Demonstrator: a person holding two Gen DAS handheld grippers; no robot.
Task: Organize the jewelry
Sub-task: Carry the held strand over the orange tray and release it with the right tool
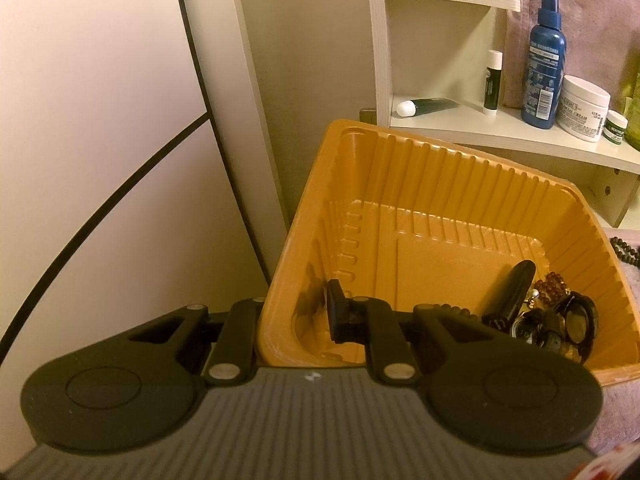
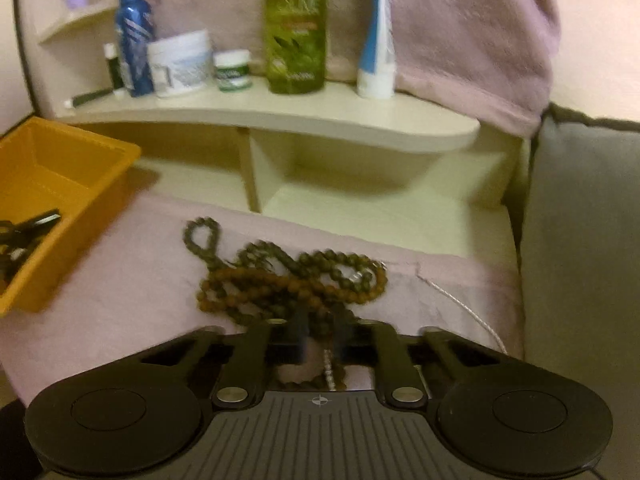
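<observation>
Orange plastic fills most of what we see from the left wrist: a ribbed tray (image 1: 400, 200), tilted, with its near left wall clamped between the fingers of the left gripper (image 1: 296, 312). One finger (image 1: 334, 312) stands inside the tray and the other is hidden outside the wall, so we read this gripper as closed on the tray. Dark jewelry pieces (image 1: 560, 316) lie heaped in the tray's near right corner, among them a short run of reddish beads (image 1: 554, 286) and a black elongated piece (image 1: 510, 296).

From the right wrist we see the same tray at the left edge, resting on a pale pink towel (image 2: 120, 300) spread over the surface. On that towel, just ahead of the right gripper (image 2: 320, 332), lies a tangled heap of beaded necklaces (image 2: 288, 276), some strands dark olive, others brown. The picture is blurred, but the right gripper's fingers stand close together at the near edge of the heap, with a pale beaded strand (image 2: 329, 364) running down between them; we cannot tell whether the pads actually press on it. A thin silver chain (image 2: 472, 312) trails over the towel to the right.

Behind, a cream shelf (image 2: 280, 112) carries a blue spray bottle (image 2: 134, 40), a white cream jar (image 2: 182, 64), a small green-labelled jar (image 2: 233, 70) and a tall green bottle (image 2: 296, 28).
</observation>
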